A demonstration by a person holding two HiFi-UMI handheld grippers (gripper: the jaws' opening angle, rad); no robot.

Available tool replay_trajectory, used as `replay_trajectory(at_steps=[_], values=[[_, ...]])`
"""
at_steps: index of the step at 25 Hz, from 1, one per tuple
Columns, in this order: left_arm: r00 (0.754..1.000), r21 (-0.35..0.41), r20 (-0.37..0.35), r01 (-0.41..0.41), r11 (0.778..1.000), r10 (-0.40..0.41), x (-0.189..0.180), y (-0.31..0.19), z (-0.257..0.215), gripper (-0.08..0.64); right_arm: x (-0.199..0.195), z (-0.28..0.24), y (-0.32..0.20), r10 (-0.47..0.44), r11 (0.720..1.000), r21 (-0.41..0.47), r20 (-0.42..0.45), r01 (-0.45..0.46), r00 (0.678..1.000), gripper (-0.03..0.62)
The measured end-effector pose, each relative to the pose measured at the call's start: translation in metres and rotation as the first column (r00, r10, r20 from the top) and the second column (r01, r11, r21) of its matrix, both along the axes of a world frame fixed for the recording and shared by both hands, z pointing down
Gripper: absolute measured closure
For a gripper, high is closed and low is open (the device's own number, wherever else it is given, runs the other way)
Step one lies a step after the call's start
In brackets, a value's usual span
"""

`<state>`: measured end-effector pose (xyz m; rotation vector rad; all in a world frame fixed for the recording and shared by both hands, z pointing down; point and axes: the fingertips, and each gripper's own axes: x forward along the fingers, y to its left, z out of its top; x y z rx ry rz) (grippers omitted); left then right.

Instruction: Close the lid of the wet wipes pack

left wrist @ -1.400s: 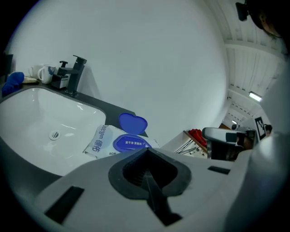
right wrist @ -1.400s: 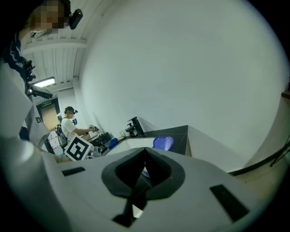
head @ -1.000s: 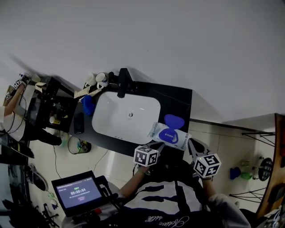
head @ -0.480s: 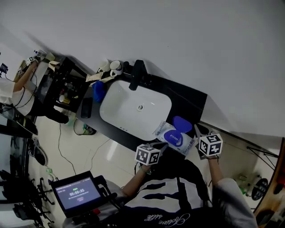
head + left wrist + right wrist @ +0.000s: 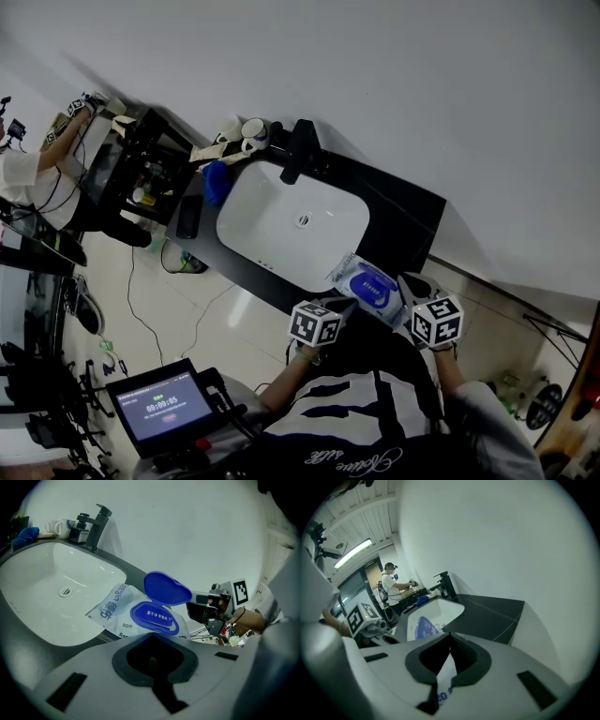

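The wet wipes pack (image 5: 368,285), white with a blue oval top, lies on the front rim of the sink counter between both grippers. In the left gripper view its blue lid (image 5: 166,588) stands hinged up and open above the blue opening ring (image 5: 154,617). My right gripper (image 5: 405,287) is at the pack's right end; a strip of white wrapper (image 5: 446,677) shows pinched between its jaws (image 5: 449,656). My left gripper (image 5: 345,305) sits at the pack's near edge, jaws together (image 5: 151,644), with nothing visible between them.
A white basin (image 5: 291,225) with a black tap (image 5: 300,150) is set in the black countertop (image 5: 412,220). Cups (image 5: 248,129) and a blue cloth (image 5: 216,181) sit at its far left. A black shelf unit (image 5: 141,173), another person (image 5: 28,178) and a timer tablet (image 5: 159,408) are nearby.
My right gripper has come in from the right to the pack's end and closed on the wrapper. The head camera has shifted; the left gripper stays at the pack's near edge.
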<state>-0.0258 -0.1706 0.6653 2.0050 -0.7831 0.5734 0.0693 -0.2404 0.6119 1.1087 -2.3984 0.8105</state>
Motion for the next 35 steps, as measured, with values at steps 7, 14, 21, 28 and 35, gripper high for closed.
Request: replay_trajectory(at_steps=[7, 14, 21, 28, 35], values=[[1.0, -0.012, -0.015, -0.005, 1.0, 0.005, 0.002, 0.003, -0.002, 0.56, -0.029, 0.013, 0.046, -0.092, 0.995, -0.05, -0.012, 0.092, 0.996, 0.594], [0.999, 0.017, -0.029, -0.016, 1.0, 0.017, 0.004, 0.005, -0.005, 0.559, -0.037, 0.036, 0.055, -0.141, 0.989, -0.072, -0.164, 0.13, 0.976, 0.594], [0.997, 0.032, -0.009, -0.074, 0.997, 0.075, 0.001, 0.014, 0.002, 0.558, -0.04, 0.047, 0.05, -0.15, 0.986, -0.105, -0.234, 0.129, 0.961, 0.594], [0.995, 0.065, -0.026, -0.098, 0.993, 0.1, -0.013, 0.017, -0.011, 0.56, -0.047, 0.044, 0.05, -0.13, 0.991, -0.066, -0.395, 0.113, 0.909, 0.594], [0.988, 0.164, -0.117, -0.084, 0.983, 0.103, -0.023, 0.025, -0.054, 0.559, -0.046, 0.019, 0.068, 0.061, 0.998, 0.032, -0.309, -0.054, 0.949, 0.594]])
